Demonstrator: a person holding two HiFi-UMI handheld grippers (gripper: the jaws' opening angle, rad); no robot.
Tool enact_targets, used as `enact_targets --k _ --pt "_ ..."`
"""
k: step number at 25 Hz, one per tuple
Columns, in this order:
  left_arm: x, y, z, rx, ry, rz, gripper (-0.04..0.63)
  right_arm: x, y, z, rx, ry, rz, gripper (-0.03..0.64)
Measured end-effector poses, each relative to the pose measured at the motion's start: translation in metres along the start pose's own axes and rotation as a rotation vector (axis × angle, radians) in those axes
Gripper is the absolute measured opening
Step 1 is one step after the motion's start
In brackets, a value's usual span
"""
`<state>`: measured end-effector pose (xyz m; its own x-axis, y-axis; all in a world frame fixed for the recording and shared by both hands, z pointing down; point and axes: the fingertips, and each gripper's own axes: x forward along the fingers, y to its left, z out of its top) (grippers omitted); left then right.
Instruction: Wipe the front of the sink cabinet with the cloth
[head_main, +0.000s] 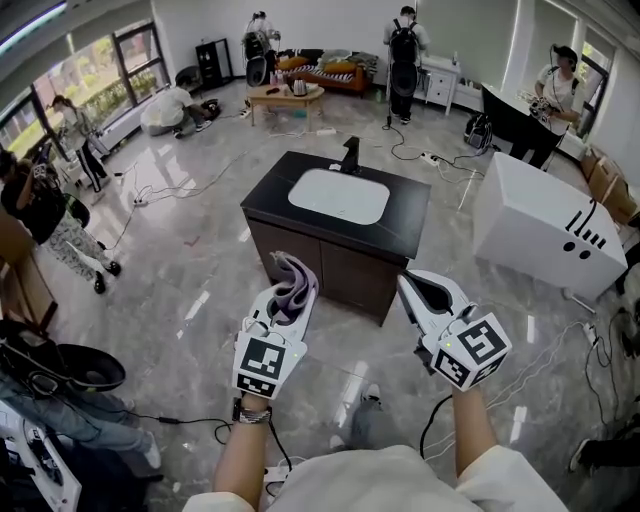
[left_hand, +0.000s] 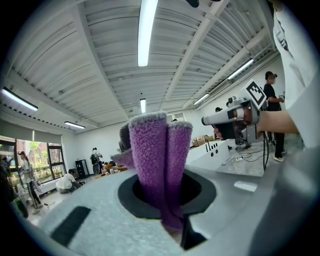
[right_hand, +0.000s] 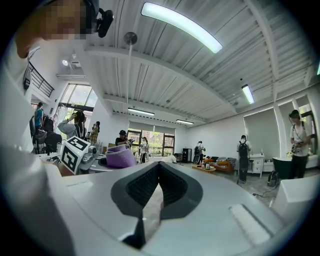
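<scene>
Wide grey floor (head_main: 200, 300), and at the centre of the head view stands the sink cabinet (head_main: 335, 262), dark top, white basin (head_main: 338, 195), brown doors facing this way. That front is untouched so far, by the look of it, and well apart from both tools, so the step here is the approach.

Lower centre, the left gripper (head_main: 284, 292) is clamped on the purple cloth (head_main: 298, 272). Its own view shows the cloth (left_hand: 159, 160) standing up in folds between the jaws, pointed at the ceiling. To its right, the right gripper (head_main: 422, 288) has its jaws together on nothing (right_hand: 159, 172).

How to do it well? I'd say:
- Step in close and drop the left tool to door height.
- Tip it forward so a broad fold meets the wood, not the thin folded edge.
- Start just under the dark top and work down in overlapping side-to-side passes.
- Keep the clamp firm; that loose bunch could drag free on a door edge.
- Hold the empty right tool off to the side, clear of the doors.
</scene>
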<state>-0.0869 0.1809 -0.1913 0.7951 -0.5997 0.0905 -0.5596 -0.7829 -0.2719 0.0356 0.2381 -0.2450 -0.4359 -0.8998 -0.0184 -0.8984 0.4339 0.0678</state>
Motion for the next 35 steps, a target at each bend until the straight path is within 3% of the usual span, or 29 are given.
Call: enact_targets --k 10,24,35 --pt "0.046 0.032 -0.001 0.013 -0.003 0.019 0.052 0.045 -0.045 -0.002 0.017 -0.021 0.007 0.006" --pt "0.192 0.082 0.005 -0.005 -0.007 0.030 0.052 0.117 -0.174 -0.007 -0.009 -0.017 0.034 0.006" --pt "0.267 0.100 -0.009 -0.014 0.017 0.043 0.052 0.155 -0.243 -0.027 0.009 -0.006 0.049 0.006"
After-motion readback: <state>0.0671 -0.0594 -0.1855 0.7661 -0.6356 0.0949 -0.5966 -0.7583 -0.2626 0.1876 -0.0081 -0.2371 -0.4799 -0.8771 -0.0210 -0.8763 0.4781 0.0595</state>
